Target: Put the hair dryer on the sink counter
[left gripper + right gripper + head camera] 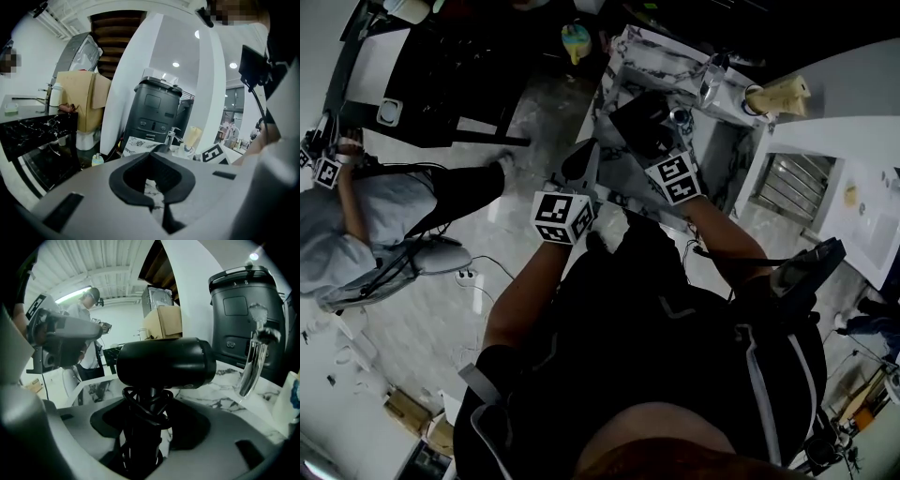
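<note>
My right gripper [143, 437] has its jaws clamped on the handle of the hair dryer [164, 363], so the dryer hangs in the air with its black barrel lying crosswise above the jaws, over the marbled sink counter [220, 390] and just left of the faucet [255, 357]. The left gripper [153, 183] is alongside with its jaws closed together on nothing, and I see only marble through the hollow of its pads. I judge the dryer to be a rigid plastic shell, moderately light but top-heavy: the barrel's weight sits well above my grip, so it will want to roll or tip around the handle if the squeeze slackens. The casing looks smooth and glossy, so likely slippery. The cord [145, 406] is wound in loops around the handle just where I hold it. That springy bundle gives the pads some bite, but it can also shift under pressure. The handle seems the right place to hold, low enough to leave the barrel free. For the set-down I would lay it on its side on bare marble, clear of the faucet, since it probably will not stand on its own. It should tolerate a gentle landing, though a drop onto stone could crack the shell.
</note>
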`<state>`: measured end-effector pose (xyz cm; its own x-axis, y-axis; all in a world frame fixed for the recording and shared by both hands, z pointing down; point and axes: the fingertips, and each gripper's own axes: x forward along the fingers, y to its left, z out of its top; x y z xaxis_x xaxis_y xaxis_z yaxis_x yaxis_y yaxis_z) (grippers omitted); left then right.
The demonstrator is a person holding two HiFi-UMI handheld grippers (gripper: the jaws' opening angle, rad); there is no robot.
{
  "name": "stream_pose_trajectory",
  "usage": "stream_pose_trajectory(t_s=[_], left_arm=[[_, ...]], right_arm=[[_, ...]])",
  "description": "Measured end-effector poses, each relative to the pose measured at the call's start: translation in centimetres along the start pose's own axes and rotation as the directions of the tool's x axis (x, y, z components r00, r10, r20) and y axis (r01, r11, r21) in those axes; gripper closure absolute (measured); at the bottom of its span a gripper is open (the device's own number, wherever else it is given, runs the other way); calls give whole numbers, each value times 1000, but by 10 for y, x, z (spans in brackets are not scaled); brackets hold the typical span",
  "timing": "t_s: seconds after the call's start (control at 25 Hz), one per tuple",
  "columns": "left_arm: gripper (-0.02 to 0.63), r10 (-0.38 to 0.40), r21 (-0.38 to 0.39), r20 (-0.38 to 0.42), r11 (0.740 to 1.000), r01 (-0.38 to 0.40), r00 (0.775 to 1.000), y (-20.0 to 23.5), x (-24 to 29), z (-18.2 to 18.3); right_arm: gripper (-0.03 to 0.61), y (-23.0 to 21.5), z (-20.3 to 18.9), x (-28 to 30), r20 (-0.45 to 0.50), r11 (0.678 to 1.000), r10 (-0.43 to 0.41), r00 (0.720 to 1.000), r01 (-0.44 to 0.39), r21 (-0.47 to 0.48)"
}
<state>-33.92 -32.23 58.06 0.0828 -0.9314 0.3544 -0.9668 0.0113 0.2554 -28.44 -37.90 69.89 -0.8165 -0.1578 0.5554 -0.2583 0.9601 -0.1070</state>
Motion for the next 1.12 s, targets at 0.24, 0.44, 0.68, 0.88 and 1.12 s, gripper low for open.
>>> stream_pose_trajectory(t_s=[0.24, 0.44, 0.68, 0.88, 1.12], left_arm=[[609, 3, -4, -50, 1000, -3, 999, -2, 8, -17], [609, 3, -10, -71, 1000, -4, 998, -2, 12, -26], [607, 13, -13, -109, 1000, -14, 994, 1, 13, -37], [609, 10, -6, -107, 1000, -11, 994, -2, 14, -40], [609, 30, 1, -121, 1000, -30, 992, -1, 11, -44]], right_arm=[[313, -10, -36, 23, -91, 999, 19, 996, -17, 30], [313, -13, -62, 43, -152, 998, 29, 988, -20, 60], [313, -12, -87, 56, -211, 996, 45, 976, -27, 85], [313, -14, -96, 67, -231, 995, 40, 972, -17, 100], [313, -21, -104, 75, -276, 991, 22, 961, 16, 134]])
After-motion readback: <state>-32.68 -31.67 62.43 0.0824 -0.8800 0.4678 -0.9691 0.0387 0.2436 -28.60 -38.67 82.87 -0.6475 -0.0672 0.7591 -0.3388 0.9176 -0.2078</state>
